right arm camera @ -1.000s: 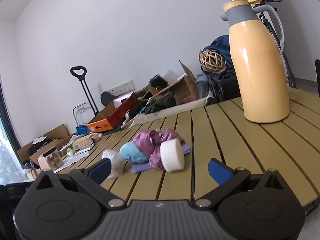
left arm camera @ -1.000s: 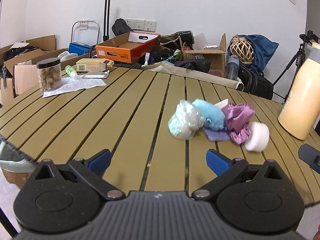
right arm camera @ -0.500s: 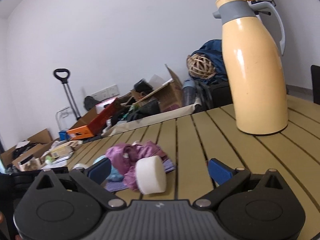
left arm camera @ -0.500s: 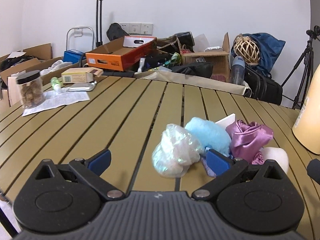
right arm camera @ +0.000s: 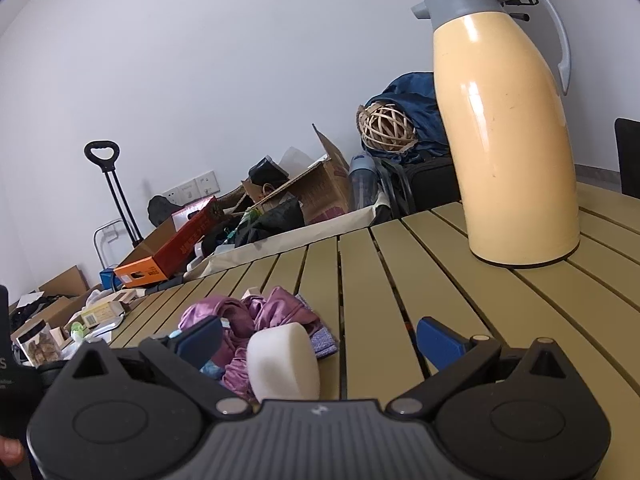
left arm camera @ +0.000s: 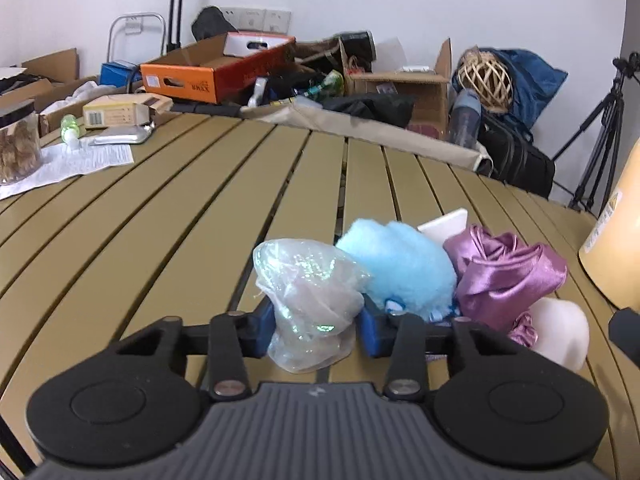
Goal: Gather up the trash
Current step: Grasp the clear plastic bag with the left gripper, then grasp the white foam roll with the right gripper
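A small heap of trash lies on the slatted olive table point(left arm camera: 160, 240): a crumpled clear plastic bag point(left arm camera: 308, 280), a light blue fluffy wad point(left arm camera: 400, 264), a purple satin cloth point(left arm camera: 504, 276) and a white foam puck point(left arm camera: 560, 332). My left gripper point(left arm camera: 316, 330) is closing, and its blue pads press the plastic bag from both sides. In the right wrist view, my right gripper point(right arm camera: 320, 342) stands open and low over the table. The white foam puck point(right arm camera: 284, 360) sits between its fingers, nearer the left one. The purple cloth point(right arm camera: 276, 308) lies just behind the puck.
A tall yellow thermos jug point(right arm camera: 508, 140) stands on the table to the right of the heap. At the far left are a jar point(left arm camera: 16, 148), a sheet of paper point(left arm camera: 76, 160) and a small carton point(left arm camera: 120, 110). Boxes, bags and a tripod point(left arm camera: 600, 140) crowd the floor beyond the table.
My left gripper came forward to the heap and its jaws went from wide open to closed around the plastic bag. My right gripper drew nearer to the white foam puck and stayed open.
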`<state>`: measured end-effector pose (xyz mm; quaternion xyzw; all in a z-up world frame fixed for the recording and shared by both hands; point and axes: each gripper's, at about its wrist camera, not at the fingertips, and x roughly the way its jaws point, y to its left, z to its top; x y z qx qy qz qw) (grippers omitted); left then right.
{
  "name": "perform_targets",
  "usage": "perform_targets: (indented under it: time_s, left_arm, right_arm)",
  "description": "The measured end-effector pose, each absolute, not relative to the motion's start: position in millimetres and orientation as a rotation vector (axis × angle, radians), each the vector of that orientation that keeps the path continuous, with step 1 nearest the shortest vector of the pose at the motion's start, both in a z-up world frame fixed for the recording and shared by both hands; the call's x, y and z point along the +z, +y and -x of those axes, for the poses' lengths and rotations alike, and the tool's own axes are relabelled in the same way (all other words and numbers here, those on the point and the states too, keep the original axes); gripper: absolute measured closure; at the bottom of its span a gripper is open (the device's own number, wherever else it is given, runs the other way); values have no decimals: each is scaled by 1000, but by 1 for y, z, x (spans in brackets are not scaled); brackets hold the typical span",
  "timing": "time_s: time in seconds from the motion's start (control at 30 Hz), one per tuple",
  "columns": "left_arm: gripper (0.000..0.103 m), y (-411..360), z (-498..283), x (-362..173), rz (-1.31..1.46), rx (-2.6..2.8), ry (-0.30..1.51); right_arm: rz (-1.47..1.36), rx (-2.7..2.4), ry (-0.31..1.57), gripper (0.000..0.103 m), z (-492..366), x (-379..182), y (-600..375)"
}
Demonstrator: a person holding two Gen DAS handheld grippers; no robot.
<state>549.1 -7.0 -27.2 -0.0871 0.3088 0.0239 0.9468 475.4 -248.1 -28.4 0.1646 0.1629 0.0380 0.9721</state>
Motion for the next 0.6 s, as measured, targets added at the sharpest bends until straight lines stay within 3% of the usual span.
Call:
perform_targets:
  time_s: [0.6]
  left_arm:
    - [63,3,-462,-3,262,122,545]
  right_arm:
    - [-166,-12,375,0,-481,-26,-216]
